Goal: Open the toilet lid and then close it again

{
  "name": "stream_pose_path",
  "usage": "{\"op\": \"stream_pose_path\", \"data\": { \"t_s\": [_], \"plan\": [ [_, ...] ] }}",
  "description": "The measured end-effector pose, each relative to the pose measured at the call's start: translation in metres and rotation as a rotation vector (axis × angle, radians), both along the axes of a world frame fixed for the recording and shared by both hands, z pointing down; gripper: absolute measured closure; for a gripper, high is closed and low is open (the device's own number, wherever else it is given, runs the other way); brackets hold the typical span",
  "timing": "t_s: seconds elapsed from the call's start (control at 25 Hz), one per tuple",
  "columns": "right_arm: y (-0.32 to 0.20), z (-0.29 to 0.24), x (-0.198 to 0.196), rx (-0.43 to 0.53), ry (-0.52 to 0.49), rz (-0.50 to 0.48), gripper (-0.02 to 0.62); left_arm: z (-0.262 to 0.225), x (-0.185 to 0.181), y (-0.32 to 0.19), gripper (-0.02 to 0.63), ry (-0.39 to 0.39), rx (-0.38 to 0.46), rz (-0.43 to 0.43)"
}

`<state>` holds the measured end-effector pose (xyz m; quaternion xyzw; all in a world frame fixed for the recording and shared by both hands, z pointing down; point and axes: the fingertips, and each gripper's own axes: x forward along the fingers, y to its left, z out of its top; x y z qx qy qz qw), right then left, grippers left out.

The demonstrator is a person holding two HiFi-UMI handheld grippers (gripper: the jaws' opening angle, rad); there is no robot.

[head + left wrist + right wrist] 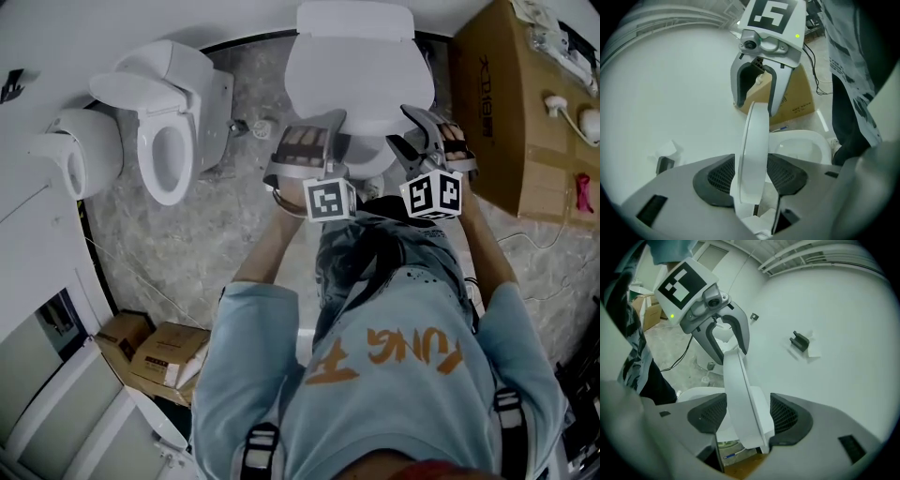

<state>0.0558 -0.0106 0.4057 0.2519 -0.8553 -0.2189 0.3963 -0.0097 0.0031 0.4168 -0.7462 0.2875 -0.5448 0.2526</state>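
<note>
As the person stands over the toilet, both grippers clamp the front edge of the toilet lid (361, 70); the left gripper (751, 180) has its jaws partly closed, with the ribbed pads (717, 180) bearing on either face of the lid, which runs edge-on between them; the right gripper (747, 420) shows the same, jaws about half-way in and pads (787, 416) pressed to the lid's two faces; each gripper view shows the other gripper astride the same edge further along. The lid stands raised off the toilet seat (806, 140), whose pale ring and bowl opening lie open beside it in the left gripper view; how steeply it tilts cannot be judged. From the head view the two grippers sit side by side at the lid's near rim, left one at the left, their marker cubes (330, 200) facing the camera; the cistern (354, 19) sits behind the lid against the white wall. A second toilet (164, 131) stands to the left on the mottled grey floor (234, 206); a large cardboard box (492, 112) stands just right of the toilet; smaller cardboard boxes (155, 352) lie at lower left.
</note>
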Motion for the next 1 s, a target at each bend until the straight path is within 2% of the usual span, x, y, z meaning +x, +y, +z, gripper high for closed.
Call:
{"op": "stream_pose_path", "data": {
  "t_s": [0.16, 0.4, 0.56, 1.0],
  "plan": [
    [-0.028, -0.027, 0.001, 0.018, -0.055, 0.053, 0.295, -0.029, -0.003, -0.033, 0.381, 0.001, 0.087, 0.002],
    [-0.071, -0.062, 0.0, 0.075, -0.132, 0.132, 0.36, -0.066, -0.005, -0.082, 0.407, 0.082, 0.139, -0.04],
    [-0.103, -0.08, 0.002, 0.107, -0.162, 0.17, 0.379, -0.084, -0.003, -0.116, 0.41, 0.121, 0.168, -0.057],
    [-0.196, -0.115, 0.005, 0.162, -0.201, 0.261, 0.445, -0.119, -0.001, -0.217, 0.42, 0.255, 0.156, -0.147]
  ]
}}
